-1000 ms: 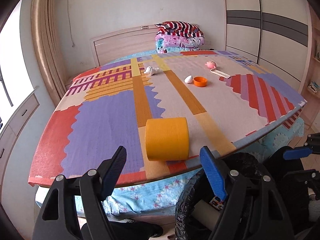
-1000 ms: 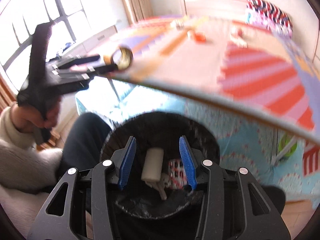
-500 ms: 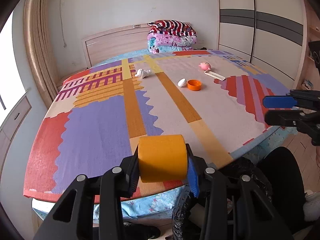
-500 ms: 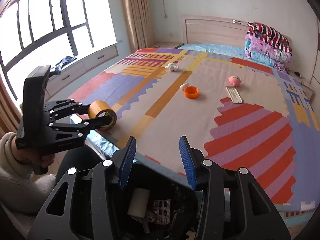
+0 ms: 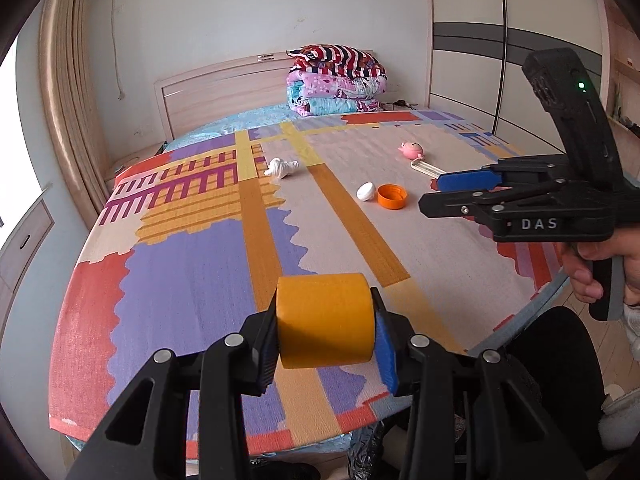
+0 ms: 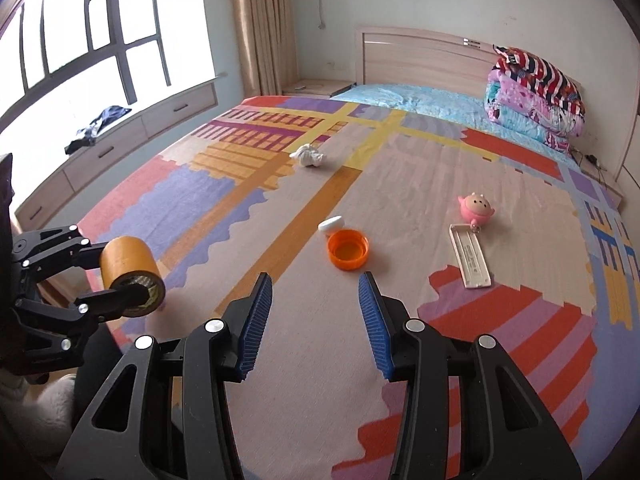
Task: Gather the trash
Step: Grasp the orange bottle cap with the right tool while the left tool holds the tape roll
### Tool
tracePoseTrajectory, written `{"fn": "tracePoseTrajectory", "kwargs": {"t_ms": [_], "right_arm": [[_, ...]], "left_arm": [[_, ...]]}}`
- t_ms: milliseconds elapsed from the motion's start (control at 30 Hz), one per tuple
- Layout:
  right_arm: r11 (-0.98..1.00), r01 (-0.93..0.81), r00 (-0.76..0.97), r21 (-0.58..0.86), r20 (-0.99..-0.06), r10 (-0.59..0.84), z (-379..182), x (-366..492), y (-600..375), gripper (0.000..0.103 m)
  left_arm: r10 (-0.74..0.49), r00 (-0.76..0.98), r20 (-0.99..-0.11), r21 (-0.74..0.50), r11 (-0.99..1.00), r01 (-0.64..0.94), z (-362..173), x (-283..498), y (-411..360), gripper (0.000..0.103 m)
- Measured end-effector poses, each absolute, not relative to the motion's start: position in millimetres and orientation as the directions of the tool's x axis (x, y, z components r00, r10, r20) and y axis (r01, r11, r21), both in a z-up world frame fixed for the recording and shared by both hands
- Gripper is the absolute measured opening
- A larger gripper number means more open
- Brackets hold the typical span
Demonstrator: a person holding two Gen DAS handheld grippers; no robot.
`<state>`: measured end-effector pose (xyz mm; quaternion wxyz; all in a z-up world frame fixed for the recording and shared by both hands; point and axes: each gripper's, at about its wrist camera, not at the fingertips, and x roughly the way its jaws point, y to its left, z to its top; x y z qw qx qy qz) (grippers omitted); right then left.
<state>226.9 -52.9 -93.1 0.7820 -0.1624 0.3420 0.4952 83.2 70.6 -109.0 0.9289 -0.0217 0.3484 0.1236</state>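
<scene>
Bed mat [image 6: 280,360]: multicoloured patterned cover over the bed; carries all loose items.
Folded quilts [image 6: 536,100]: stacked at the headboard end, well apart from the work area; not trash.
Left gripper [image 5: 326,326]: clamped on the orange tape roll [image 5: 326,320], one pad against each flat end. The roll is held at the near edge of the mat; in the right wrist view it appears lifted clear of the surface.
Right gripper [image 6: 316,316]: jaws moderately apart, nothing between them; it hovers above the mat, pointing at the orange cap.
Black bin bag [image 5: 364,452]: only a crinkled edge shows below the near mat edge, under the left gripper.
White plastic strip [image 6: 470,256]: flat on the mat, just beside the pink toy [image 6: 476,208].
Orange cap [image 6: 348,249]: open side up, mid-mat, touching or nearly touching the white cap [image 6: 331,225].
Crumpled tissue [image 6: 308,156]: farther up the mat, apart from the caps.
Step in hand: judged as tape roll secured, awaiting transfer to the bag.
Next move, left: carry the roll back over the bag opening, then release.
Next move, right: descend on the orange cap; the low rim calls for a pad on each side.
</scene>
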Motion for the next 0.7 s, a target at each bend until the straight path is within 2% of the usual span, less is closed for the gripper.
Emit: {"fn": "tracePoseTrajectory", "kwargs": {"t_ms": [433, 467, 533, 700], "right_arm": [[0.485, -0.871, 0.268, 0.076, -0.754, 0.599, -116, 252, -26, 0.044], [0.487, -0.870, 0.271, 0.075, -0.752, 0.601, -116, 252, -25, 0.042], [0.486, -0.871, 0.272, 0.072, -0.754, 0.599, -115, 251, -25, 0.029], [0.498, -0.865, 0.286, 0.070, -0.746, 0.602, -114, 244, -33, 0.029]], "left_arm": [[0.201, 0.731, -0.652, 0.039, 0.972, -0.232, -107, 92, 79, 0.039], [0.202, 0.731, -0.652, 0.040, 0.972, -0.232, -107, 92, 79, 0.039], [0.200, 0.733, -0.651, 0.041, 0.973, -0.229, -106, 90, 77, 0.038], [0.196, 0.742, -0.641, 0.043, 0.974, -0.221, -101, 84, 68, 0.038]]}}
